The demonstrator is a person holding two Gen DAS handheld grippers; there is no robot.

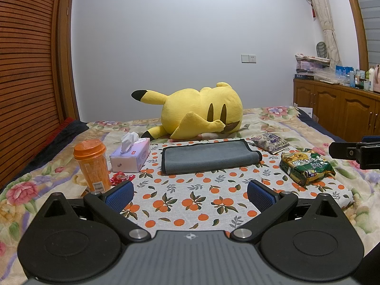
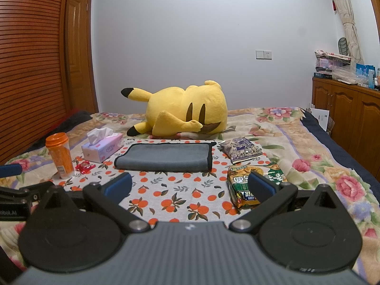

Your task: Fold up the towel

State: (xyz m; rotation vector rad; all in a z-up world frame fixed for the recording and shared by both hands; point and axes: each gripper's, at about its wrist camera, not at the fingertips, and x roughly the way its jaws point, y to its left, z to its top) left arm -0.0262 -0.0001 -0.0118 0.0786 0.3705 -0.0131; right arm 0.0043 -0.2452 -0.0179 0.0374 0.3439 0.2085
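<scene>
Towel (image 1: pixel 209 156) first: grey with a dark edge binding, lying folded flat on the orange-print cloth (image 1: pixel 190 201) spread over the bed (image 1: pixel 308 128). Its long axis runs left to right across both views, the rolled fold toward the right end, and nothing is touching it.

Left claw (image 1: pixel 190 193) hangs low over the near part of the cloth, level, pointed straight at the towel, its blue pads (image 1: pixel 120 196) spread wide with nothing between them. Right claw (image 2: pixel 190 186) sits alongside in the same pose, jaws wide apart and empty, its right finger over the green packet in its own view. Each claw's tip pokes into the edge of the other's camera.

Moving outward: a tissue box (image 2: pixel 103 147) just left of the towel, pale pink and lilac, "COTTON" readable on its side, a tissue standing up out of the slot. Beside it a small red wrapper (image 2: pixel 84 167) and an upright orange bottle (image 2: pixel 60 154), label too small to read. On the right, a purple snack bag (image 2: pixel 242 149), and nearer, a green noodle packet (image 1: pixel 306 166) with Asian lettering I cannot make out. Behind the towel a yellow Pikachu plush (image 1: pixel 201 111) lies on its side.
</scene>
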